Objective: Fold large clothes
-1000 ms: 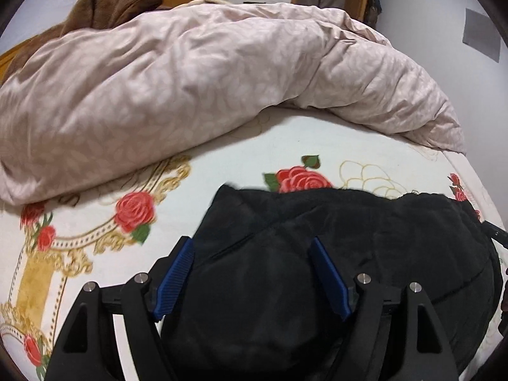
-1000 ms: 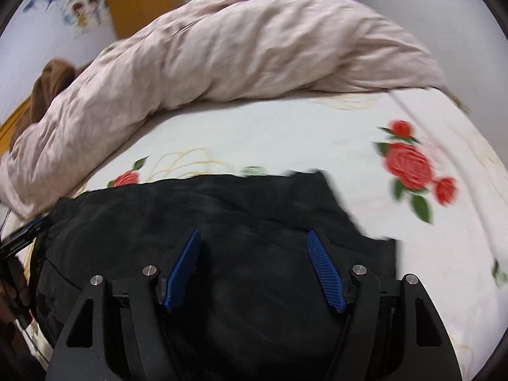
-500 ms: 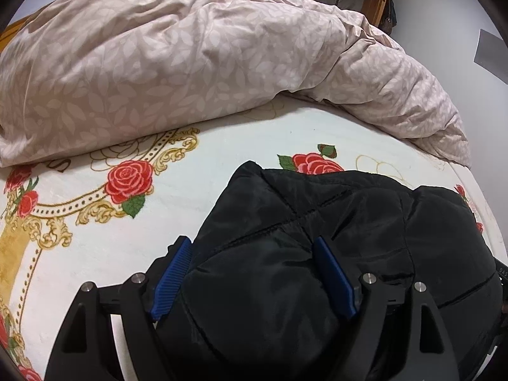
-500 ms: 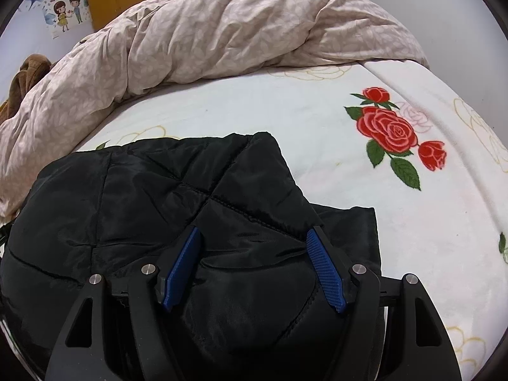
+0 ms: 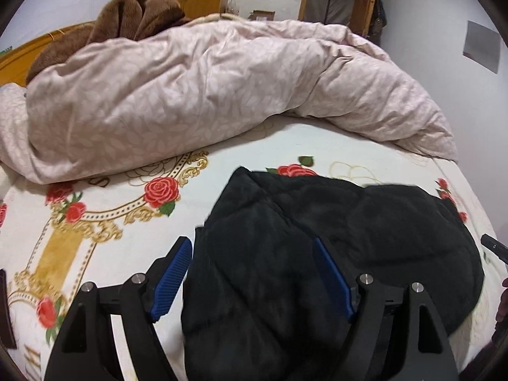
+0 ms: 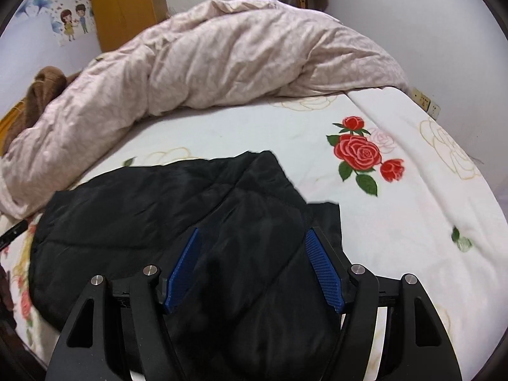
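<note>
A bedroom: a bed under a white sheet printed with red roses, a rumpled pale pink duvet heaped across the upper half of both views, and a brown plush blanket at the upper left of the left wrist view. The black quilted jacket lies bundled on the sheet in the lower centre of both views. The left gripper and the right gripper both stand wide apart, blue pads on either side of padded fabric; whether anything is pinched, I cannot tell. The jacket looks soft, puffy and light, with a slick shell that likely slides and springs back when released. A stitched seam or the hem edge toward the middle right of the right wrist view seems the surest place to grip.
</note>
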Motion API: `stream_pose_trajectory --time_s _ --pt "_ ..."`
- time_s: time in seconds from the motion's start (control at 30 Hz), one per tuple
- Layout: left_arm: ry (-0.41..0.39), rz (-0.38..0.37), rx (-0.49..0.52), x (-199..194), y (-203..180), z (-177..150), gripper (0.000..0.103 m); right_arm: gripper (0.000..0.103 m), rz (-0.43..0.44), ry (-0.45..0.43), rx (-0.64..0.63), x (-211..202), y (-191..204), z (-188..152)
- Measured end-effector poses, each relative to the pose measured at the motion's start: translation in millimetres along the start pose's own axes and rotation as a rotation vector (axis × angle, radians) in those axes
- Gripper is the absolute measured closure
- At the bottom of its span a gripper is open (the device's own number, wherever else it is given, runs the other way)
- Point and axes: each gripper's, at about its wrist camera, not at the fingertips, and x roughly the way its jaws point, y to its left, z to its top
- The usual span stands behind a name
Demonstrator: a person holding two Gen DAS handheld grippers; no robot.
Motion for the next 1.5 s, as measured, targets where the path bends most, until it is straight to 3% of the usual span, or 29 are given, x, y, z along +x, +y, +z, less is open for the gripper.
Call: stream_pose_trajectory --time_s 0.1,0.23,0.3,0.57,0.9,1.23,1.5 --pt "0.015 -0.012 0.004 -12.9 -3.8 -23.2 0.023 0.035 0.006 0.023 -0.011 -12.4 5.2 -21.9" --pt "0.127 0.010 0.003 12.1 -3.4 -50.2 0.024 0.035 -0.015 0.168 0.001 12.0 0.5 -53.5" --pt "0.160 0.027 -0.004 19.0 -2.8 -57.4 0.024 0.035 -0.022 0.197 0.008 19.5 -2.9 -55.0" --pt "0.069 0.027 0.035 -51.8 -26.1 -51.1 0.028 0.035 0.015 0.084 -0.005 -41.1 7.6 -37.1" --pt "0.034 -0.011 0.026 -125.7 -46.4 -75.2 0.028 0.035 0.054 0.014 -0.004 -107.5 16.6 -75.1" --pt "0.039 -0.034 0.029 -154.7 -55.4 -99.2 0.028 0.035 0.070 0.023 -0.009 -143.4 20.5 -108.5" --pt "0.042 -0.056 0.030 -160.3 -60.1 -101.1 0.028 0.035 0.056 0.030 -0.036 -149.9 26.4 -110.1"
